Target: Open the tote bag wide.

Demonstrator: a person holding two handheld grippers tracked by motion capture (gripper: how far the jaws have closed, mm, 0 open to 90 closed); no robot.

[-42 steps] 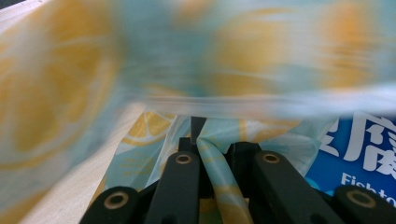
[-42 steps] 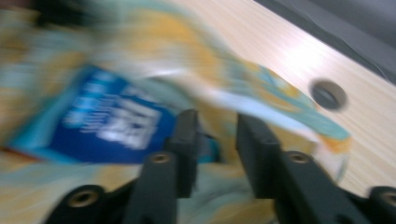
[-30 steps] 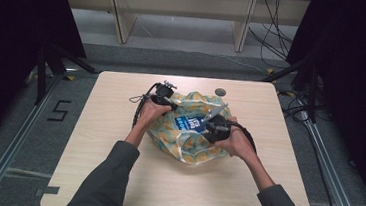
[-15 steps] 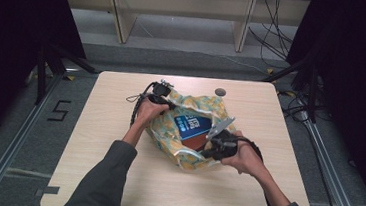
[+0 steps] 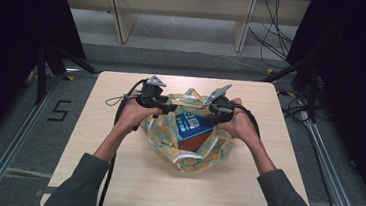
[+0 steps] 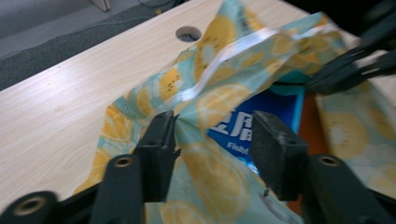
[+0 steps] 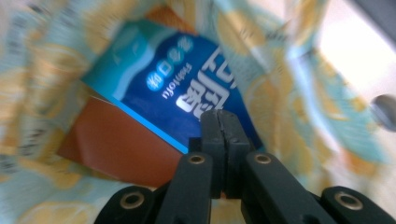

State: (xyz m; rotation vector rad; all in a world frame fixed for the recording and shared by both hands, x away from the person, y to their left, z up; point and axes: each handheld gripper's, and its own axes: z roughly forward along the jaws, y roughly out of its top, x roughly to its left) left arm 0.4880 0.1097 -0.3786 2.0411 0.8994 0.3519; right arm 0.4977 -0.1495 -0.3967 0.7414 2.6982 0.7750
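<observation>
Centrally on the tabletop [image 5: 114,177], a soft bag [image 5: 186,153] printed with lemon slices on pale teal is lying crumpled, its mouth gaping upward and toward the far edge. Its thin, glossy film is showing a whitish seal strip [image 6: 233,49] running along the raised flap. Inside, a flat blue packet [image 5: 192,126] with white lettering is lying on a rust-brown flat packet [image 5: 198,142], the blue one's long axis slanting from the near left toward the far right. The left gripper [image 6: 212,142] is hovering at the bag's left flap with its jaws released; they have just been opening, a fold of the film is passing between them, and it is lying against the left pad without being squeezed. The right gripper [image 7: 219,140] is hanging over the blue packet with its jaws clenched together, and nothing is showing between them. The tabletop is pale wood-grain laminate, rectangular with rounded corners, with a round hole [image 6: 188,33] near its far edge. Grey floor, black curtains and light wooden shelving [image 5: 179,12] are surrounding the table.
</observation>
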